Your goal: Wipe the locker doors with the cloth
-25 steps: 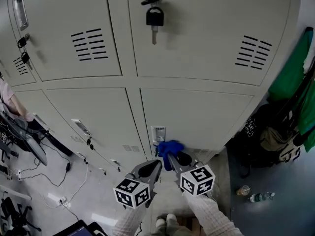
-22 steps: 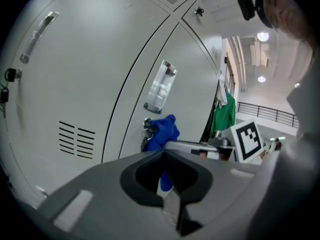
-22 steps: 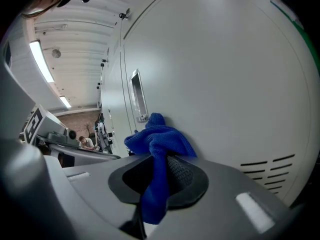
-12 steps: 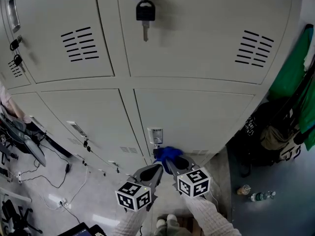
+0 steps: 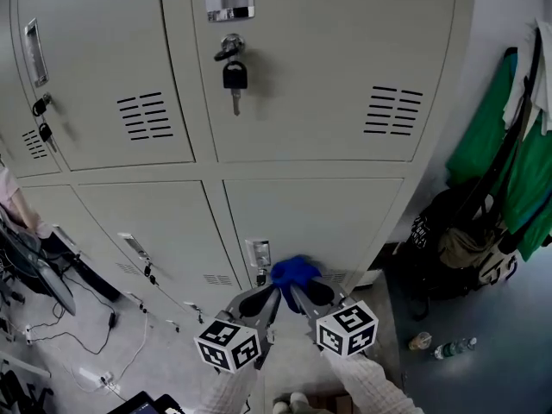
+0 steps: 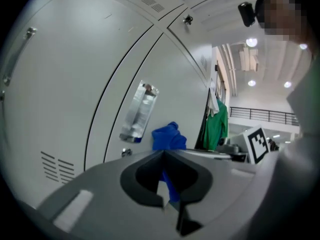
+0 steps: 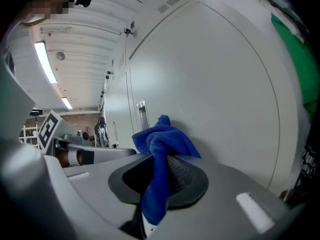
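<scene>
Cloth (image 7: 162, 146) looks soft, light, floppy | bunched in clenched right claw (image 5: 304, 293), up against lower locker door (image 5: 328, 210) | left claw (image 5: 260, 300) closed, empty | best gripped by the wad, not a corner

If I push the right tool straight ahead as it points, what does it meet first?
The lower locker door, just right of its handle, with the cloth clamped in the right tool leading. It may be touching; depth is unclear.
</scene>
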Demonstrator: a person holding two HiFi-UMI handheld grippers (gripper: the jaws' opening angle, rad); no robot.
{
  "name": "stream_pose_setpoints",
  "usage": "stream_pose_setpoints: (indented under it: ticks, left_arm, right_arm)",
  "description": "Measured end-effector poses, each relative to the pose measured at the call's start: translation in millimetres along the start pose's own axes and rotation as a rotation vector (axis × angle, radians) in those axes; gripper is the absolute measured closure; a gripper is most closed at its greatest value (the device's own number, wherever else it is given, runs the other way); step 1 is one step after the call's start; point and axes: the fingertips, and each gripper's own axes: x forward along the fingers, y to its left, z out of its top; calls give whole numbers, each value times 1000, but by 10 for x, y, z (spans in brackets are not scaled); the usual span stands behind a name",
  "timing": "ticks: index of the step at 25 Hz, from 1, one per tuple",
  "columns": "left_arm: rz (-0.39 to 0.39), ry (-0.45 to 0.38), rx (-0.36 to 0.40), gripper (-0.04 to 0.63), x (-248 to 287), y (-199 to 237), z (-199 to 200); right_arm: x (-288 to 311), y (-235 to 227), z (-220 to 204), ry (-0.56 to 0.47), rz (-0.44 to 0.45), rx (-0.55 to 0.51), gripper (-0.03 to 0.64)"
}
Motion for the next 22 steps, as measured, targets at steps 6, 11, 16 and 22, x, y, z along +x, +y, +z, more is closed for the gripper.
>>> stream_pose_setpoints:
  ticks: [6,11,16,22]
  left_arm:
    - [-69,-119,84,589,15,-298,654]
    - [-93,-195,171,589,-6,-476,1180]
    - [-100,-242,239,589,-39,-583,1593]
    - [-98,-261,259,589,-13,-588,1722]
  right_arm:
    - [-279,126,1012,-211,14,-99,560]
    - [-357,205,1592,-303,2,-202,560]
    - [-414,236,1989,-353,-11,-233,560]
    - [-363,157,2072,-365,11,-199,560]
